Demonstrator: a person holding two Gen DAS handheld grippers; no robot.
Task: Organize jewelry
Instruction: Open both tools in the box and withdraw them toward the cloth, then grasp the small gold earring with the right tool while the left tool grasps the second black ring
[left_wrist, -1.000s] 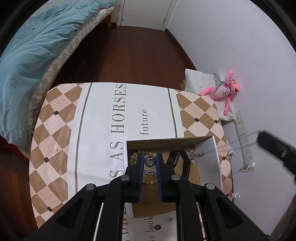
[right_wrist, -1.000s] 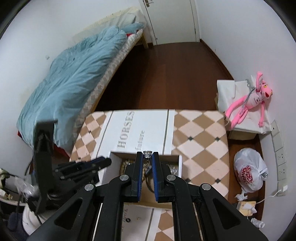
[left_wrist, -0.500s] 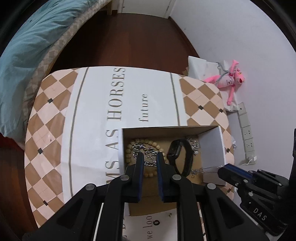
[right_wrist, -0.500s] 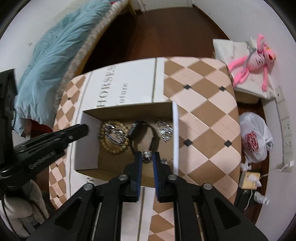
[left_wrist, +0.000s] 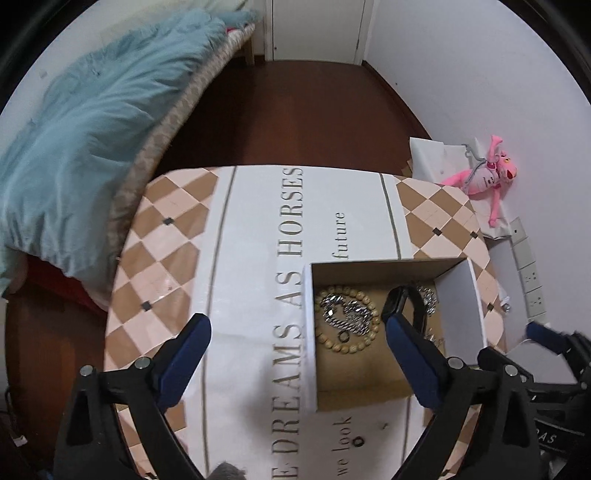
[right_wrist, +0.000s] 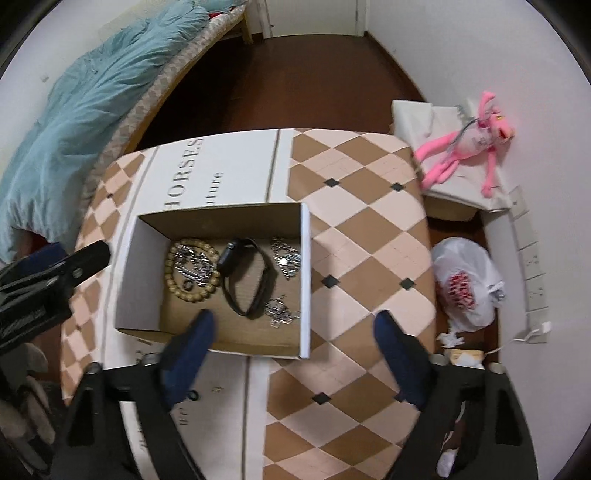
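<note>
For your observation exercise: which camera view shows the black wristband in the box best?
The right wrist view: the black wristband lies fully visible in the cardboard box. In the left wrist view, the left gripper's finger hides most of the band.

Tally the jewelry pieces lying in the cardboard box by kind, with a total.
Wooden bead bracelet: 1
Black wristband: 1
Silver chain pieces: 3 (one inside the bead bracelet, one, one)
Total: 5

A brown-and-pink checkered tablecloth (right_wrist: 354, 236) carries a white box (right_wrist: 305, 280) with brown inside; tool fingers (right_wrist: 188, 347) blue.
</note>
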